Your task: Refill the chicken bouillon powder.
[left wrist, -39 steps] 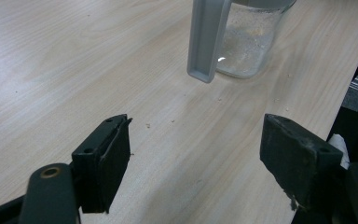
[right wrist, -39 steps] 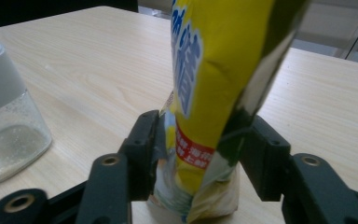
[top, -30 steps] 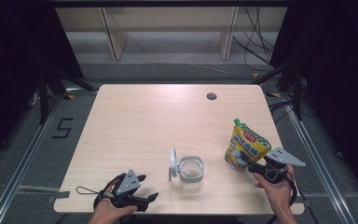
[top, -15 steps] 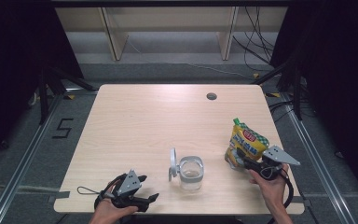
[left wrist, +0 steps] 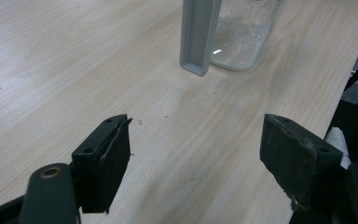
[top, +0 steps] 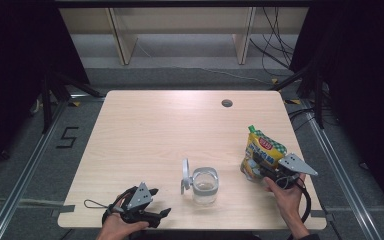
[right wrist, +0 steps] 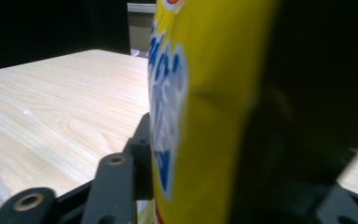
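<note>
A yellow pouch with a green cap stands upright at the table's right side. My right gripper reaches in from the right around its lower part. Its jaws have just been closing with the pouch between them. In the right gripper view the pouch fills the gap, and the left finger lies against its printed face. A clear jar with its grey lid flipped up stands near the front middle. My left gripper rests at the front left, open and holding nothing.
The light wooden table has a round cable hole at the back right. The jar and its lid stand just ahead of the left gripper's jaws. Shelf legs and cables lie on the floor behind the table.
The right hand has edged slightly in towards the pouch. The pouch, the jar and the left gripper have stayed where they were.
</note>
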Available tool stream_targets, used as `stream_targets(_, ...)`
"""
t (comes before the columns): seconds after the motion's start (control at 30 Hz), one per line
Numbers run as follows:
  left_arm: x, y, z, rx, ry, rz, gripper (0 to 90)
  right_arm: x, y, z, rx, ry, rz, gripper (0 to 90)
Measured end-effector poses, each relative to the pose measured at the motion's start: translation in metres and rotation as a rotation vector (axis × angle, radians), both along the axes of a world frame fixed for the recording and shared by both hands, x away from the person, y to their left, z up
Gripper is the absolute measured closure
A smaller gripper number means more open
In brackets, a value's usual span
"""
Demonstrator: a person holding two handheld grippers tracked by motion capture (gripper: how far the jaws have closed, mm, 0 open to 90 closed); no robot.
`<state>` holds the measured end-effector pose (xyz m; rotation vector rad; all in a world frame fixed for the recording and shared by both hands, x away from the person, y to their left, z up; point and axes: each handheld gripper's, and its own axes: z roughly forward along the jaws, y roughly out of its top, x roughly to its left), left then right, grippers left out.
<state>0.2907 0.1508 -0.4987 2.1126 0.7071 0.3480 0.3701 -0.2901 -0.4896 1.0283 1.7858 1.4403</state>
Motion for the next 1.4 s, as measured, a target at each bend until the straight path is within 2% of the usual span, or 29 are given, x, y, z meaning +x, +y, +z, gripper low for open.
stream_targets(0.07,0.000,0.000,0.000,0.002,-0.004,-0.006,24.3,0.000,0.000,0.000,0.004,0.005,-0.006,59.5)
stream_targets(0.1,0.001,0.000,0.001,0.005,-0.002,-0.010,24.2,0.001,-0.002,0.000,-0.011,-0.006,0.002,60.3)
stream_targets(0.13,0.001,0.001,0.001,0.012,-0.005,-0.010,24.2,0.001,-0.001,0.001,0.002,0.004,0.005,61.2)
stream_targets(0.17,-0.001,0.000,0.000,-0.006,0.014,0.010,24.2,0.000,-0.001,0.001,0.002,0.019,0.001,61.6)
stream_targets(0.23,-0.001,0.000,0.001,0.003,0.017,0.009,24.2,0.002,-0.002,0.003,-0.019,0.011,0.022,62.6)
stream_targets(0.27,-0.001,0.000,0.001,0.000,0.013,0.012,24.2,0.000,-0.002,0.003,-0.025,0.012,0.004,63.1)
stream_targets(0.3,-0.001,0.000,0.001,-0.005,0.014,0.012,24.2,0.000,0.000,0.003,0.004,-0.006,-0.013,63.5)
stream_targets(0.33,-0.001,0.000,0.001,-0.002,0.011,0.004,24.2,0.000,-0.001,0.005,-0.029,0.013,0.003,64.1)
stream_targets(0.37,0.000,0.001,0.001,0.008,0.012,0.006,24.3,-0.001,0.000,0.007,-0.024,0.022,0.008,64.2)
stream_targets(0.43,-0.001,0.000,0.000,-0.001,0.011,0.008,24.3,0.000,0.001,0.008,-0.032,0.006,0.006,64.5)
stream_targets(0.53,0.001,0.002,0.002,0.010,-0.008,-0.015,24.3,-0.002,0.000,0.012,-0.043,0.025,0.000,64.9)
stream_targets(0.57,0.001,0.001,0.002,0.001,-0.005,-0.010,24.3,-0.002,-0.001,0.012,-0.040,0.028,0.010,65.0)
stream_targets(0.6,0.001,0.002,0.002,0.009,-0.007,-0.013,24.3,-0.004,-0.001,0.015,-0.033,0.053,-0.003,65.1)
stream_targets(0.73,0.000,0.002,0.003,0.009,-0.013,-0.009,24.3,-0.010,-0.004,0.023,-0.050,0.020,0.026,65.2)
stream_targets(0.8,0.000,0.003,0.003,0.011,-0.008,-0.010,24.3,-0.016,-0.003,0.029,-0.084,-0.003,0.039,65.2)
stream_targets(0.83,0.000,0.003,0.003,0.011,-0.009,-0.010,24.3,-0.021,-0.002,0.032,-0.105,0.010,0.035,65.2)
stream_targets(0.87,-0.001,0.002,0.002,-0.002,0.009,0.012,24.3,-0.022,-0.001,0.033,-0.109,-0.002,0.042,65.2)
stream_targets(0.9,-0.001,0.002,0.002,0.005,0.005,0.014,24.2,-0.025,0.000,0.035,-0.127,-0.006,0.052,65.2)
stream_targets(0.93,-0.001,0.002,0.003,0.009,0.007,0.015,24.2,-0.027,0.001,0.036,-0.147,-0.035,0.062,65.2)
stream_targets(0.97,-0.001,0.001,0.003,-0.008,0.011,0.022,24.3,-0.028,0.002,0.038,-0.168,-0.044,0.069,65.2)
stream_targets(1.03,-0.001,0.002,0.003,-0.003,0.000,0.014,24.3,-0.033,0.007,0.041,-0.202,-0.048,0.091,65.2)
stream_targets(1.1,0.000,0.003,0.003,0.013,-0.004,0.005,24.3,-0.036,0.012,0.043,-0.219,-0.055,0.106,65.2)
stream_targets(1.2,-0.001,0.003,0.002,-0.007,0.001,0.024,24.3,-0.042,0.017,0.048,-0.252,-0.069,0.130,65.3)
stream_targets(1.23,-0.001,0.004,0.003,-0.001,0.003,0.020,24.3,-0.044,0.019,0.049,-0.257,-0.066,0.134,65.2)
stream_targets(1.27,0.000,0.005,0.003,0.009,-0.003,0.021,24.3,-0.046,0.021,0.050,-0.281,-0.084,0.141,65.2)
stream_targets(1.4,0.000,0.004,0.003,0.009,0.000,0.022,24.3,-0.056,0.029,0.056,-0.365,-0.104,0.158,65.4)
